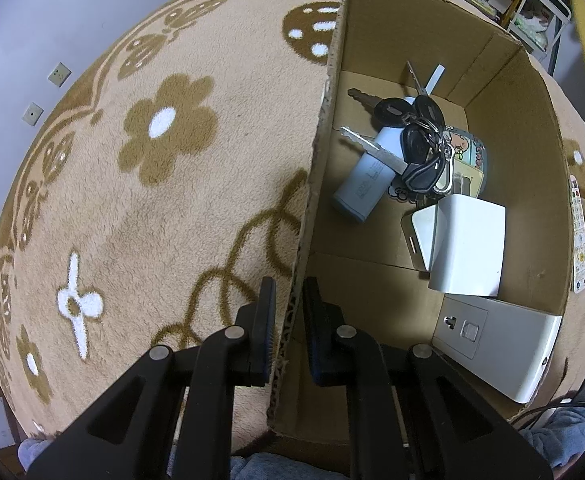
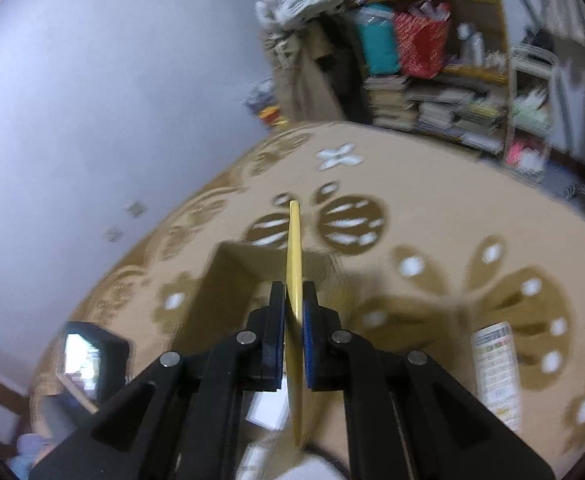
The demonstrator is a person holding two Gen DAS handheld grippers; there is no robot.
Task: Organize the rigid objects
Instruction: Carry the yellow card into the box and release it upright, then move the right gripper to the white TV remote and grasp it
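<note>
— Left hand-held gripper (image 1: 288, 320): straddling the near wall of the cardboard box (image 1: 532, 128), one finger outside, one inside, clamped on that wall or nearly so; hard to judge contact from the left wrist view.
— And inside the box?
— Bunch of keys (image 1: 416, 136) on top of a pale blue cylinder (image 1: 364, 184), partly covering a cartoon-printed tin (image 1: 468, 150). Nearer: white block (image 1: 472, 244), leaning over a flat white device (image 1: 416, 236), mostly hidden. Grey-white socket panel (image 1: 500, 344) propped in the near corner, edge cut off by the box rim.
— Right hand-held gripper (image 2: 294, 320)?
— Pressed together on a thin yellow flat piece (image 2: 294, 248), seen edge-on, so shape unclear. Held above the box (image 2: 228, 276), blurred by motion.
— Around that?
— Floral rug (image 1: 164, 128) beneath; printed card (image 2: 496, 372) lying on it to the right; bookshelf (image 2: 444, 92) behind, smeared.
</note>
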